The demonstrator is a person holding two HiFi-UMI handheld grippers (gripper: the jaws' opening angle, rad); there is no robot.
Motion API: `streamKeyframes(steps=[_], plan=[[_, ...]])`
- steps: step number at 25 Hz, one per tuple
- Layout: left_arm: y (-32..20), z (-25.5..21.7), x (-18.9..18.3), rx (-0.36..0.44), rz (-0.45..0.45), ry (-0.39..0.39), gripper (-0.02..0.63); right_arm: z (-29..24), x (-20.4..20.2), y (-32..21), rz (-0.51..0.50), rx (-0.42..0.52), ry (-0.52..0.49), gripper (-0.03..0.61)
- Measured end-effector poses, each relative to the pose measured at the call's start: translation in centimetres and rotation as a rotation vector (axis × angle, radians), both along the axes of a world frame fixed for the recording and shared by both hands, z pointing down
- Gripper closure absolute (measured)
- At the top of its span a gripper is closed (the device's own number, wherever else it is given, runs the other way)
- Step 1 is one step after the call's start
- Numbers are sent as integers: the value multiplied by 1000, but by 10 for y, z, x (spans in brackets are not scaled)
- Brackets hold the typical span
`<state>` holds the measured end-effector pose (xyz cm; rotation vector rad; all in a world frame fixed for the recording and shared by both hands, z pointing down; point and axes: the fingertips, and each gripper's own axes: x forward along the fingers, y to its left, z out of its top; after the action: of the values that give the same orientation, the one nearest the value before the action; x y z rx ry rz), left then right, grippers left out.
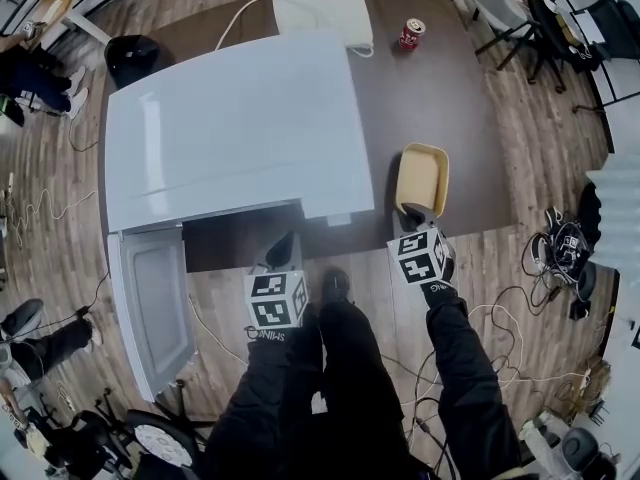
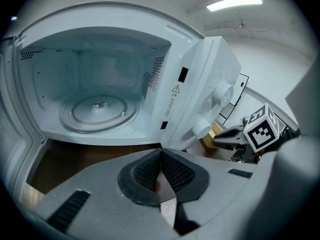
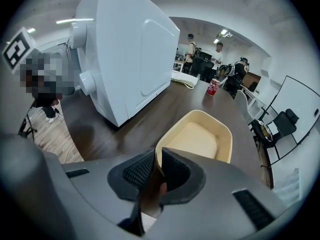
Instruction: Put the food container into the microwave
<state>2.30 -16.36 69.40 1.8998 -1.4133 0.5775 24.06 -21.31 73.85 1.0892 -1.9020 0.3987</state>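
Cream-yellow food container (image 1: pixel 422 176) on dark worktop (image 1: pixel 440 88), right of white microwave (image 1: pixel 230 128); right gripper (image 1: pixel 416 213) at its near rim. Left gripper view: left gripper (image 2: pixel 160 156) fingers (image 2: pixel 175 171) together, empty, facing open microwave cavity. Right gripper view: fingers clamped on food container's near rim, wall between them.

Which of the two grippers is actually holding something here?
The right gripper: its jaws pinch the near rim of the beige plastic food container. The left gripper is shut on nothing.
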Motion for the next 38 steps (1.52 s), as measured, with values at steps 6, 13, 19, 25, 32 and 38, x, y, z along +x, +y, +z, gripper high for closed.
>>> streamKeyframes(steps=[6,13,19,25,32,38], plan=[[3,-4,-2,5,-8,4,580,-4,-1,5,-38,1,32,543],[12,-15,-8,25,-7,20,580,-31,-19,27,-44,39,29,545],[45,-30,-17,43,27,38,580,-58,-56,86,-70,58,28,545],[87,-38,-46,45,24,53,580,-70,-97,144,-88,56,32,545],[121,-42,-83,45,-4,54,580,-74,-143,192,-138,45,22,545],[137,-44,-112,51,-44,52,580,-72,-193,216,-237,44,9,545]])
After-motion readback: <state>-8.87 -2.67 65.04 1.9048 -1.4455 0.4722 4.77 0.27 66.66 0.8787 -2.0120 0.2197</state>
